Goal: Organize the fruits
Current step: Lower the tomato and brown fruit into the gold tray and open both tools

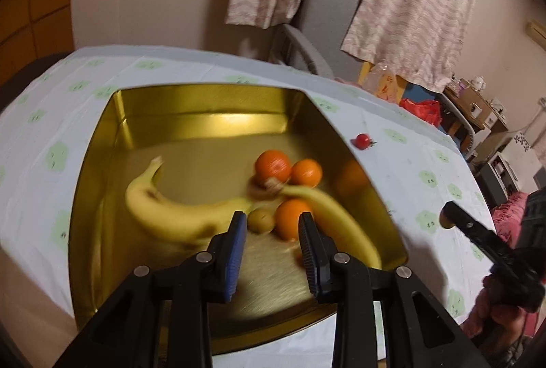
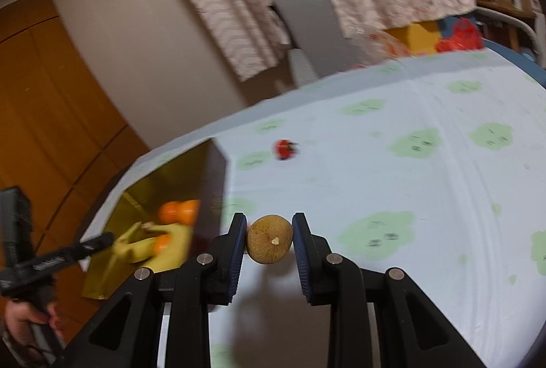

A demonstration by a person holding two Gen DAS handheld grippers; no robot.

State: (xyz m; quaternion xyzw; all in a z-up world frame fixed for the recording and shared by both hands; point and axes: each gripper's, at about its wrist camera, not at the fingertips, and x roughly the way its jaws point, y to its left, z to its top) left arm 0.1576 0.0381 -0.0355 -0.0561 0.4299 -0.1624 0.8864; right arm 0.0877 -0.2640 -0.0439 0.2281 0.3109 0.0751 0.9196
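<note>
The right gripper (image 2: pixel 269 233) is clamped on a brown kiwi (image 2: pixel 269 238), its two blue pads pressed against the fruit's sides and holding it up over the cloth-covered tabletop (image 2: pixel 392 170), just to the right of the gold tin (image 2: pixel 150 184).

The left gripper (image 1: pixel 273 231) hangs over the tin's near side with its jaws drawn in as far as they go and nothing between them. Inside the tin (image 1: pixel 204 115) lie two bananas (image 1: pixel 170 214), joined at their stems near the middle, three oranges (image 1: pixel 273 165) clustered towards the tin's far right, and a second kiwi (image 1: pixel 260 220) touching the nearest orange (image 1: pixel 291 218).

A small red tomato (image 1: pixel 361 140) sits alone on the tabletop beyond the tin's right wall, well apart from it and towards the tabletop's far edge. The cloth is pale with green blotches. The picture is blurred around the tin's fruit.
</note>
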